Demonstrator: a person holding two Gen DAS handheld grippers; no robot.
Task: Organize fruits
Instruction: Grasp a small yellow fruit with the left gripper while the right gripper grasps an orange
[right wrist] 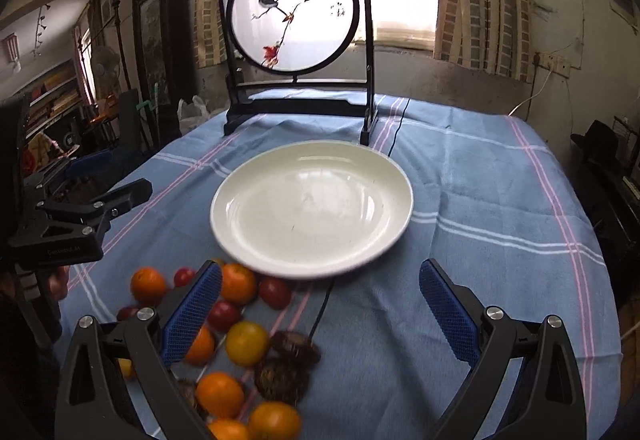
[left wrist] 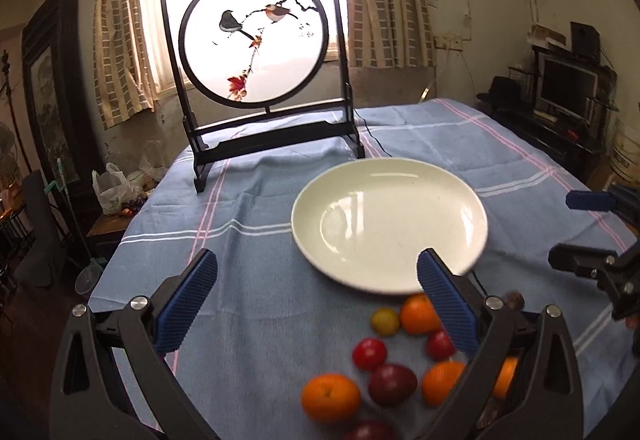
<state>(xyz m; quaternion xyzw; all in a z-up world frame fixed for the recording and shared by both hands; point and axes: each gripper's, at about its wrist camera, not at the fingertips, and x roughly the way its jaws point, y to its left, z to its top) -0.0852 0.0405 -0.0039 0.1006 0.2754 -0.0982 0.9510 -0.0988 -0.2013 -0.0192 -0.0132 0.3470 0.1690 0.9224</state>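
Lying on a worktop [right wrist: 480, 192] under a blue checked cloth: one white plate [right wrist: 312, 206], bare, set toward the middle, its far rim near the foot of a black-framed bird screen [right wrist: 294, 12] that stands upright at the far edge; a dark cable [right wrist: 396, 128] runs past the screen's right foot toward the plate. Fruit cluster [right wrist: 240, 344] at the near edge, just beside the plate's near rim and wholly off the plate: several oranges, among them one [right wrist: 238, 283] almost touching the rim; small red fruits, one [right wrist: 275, 292] beside that orange; a yellow-orange fruit [right wrist: 247, 343]; two dark rough-skinned fruits [right wrist: 282, 378], touching each other. Left hand-held gripper [left wrist: 316, 304]: blue-padded fingers spread wide, nothing between them, hovering over the near edge with the cluster under its right finger. Right hand-held gripper [right wrist: 320, 316]: fingers likewise spread wide and holding nothing, its left finger over the cluster, its right finger over bare cloth. Both point toward the plate.
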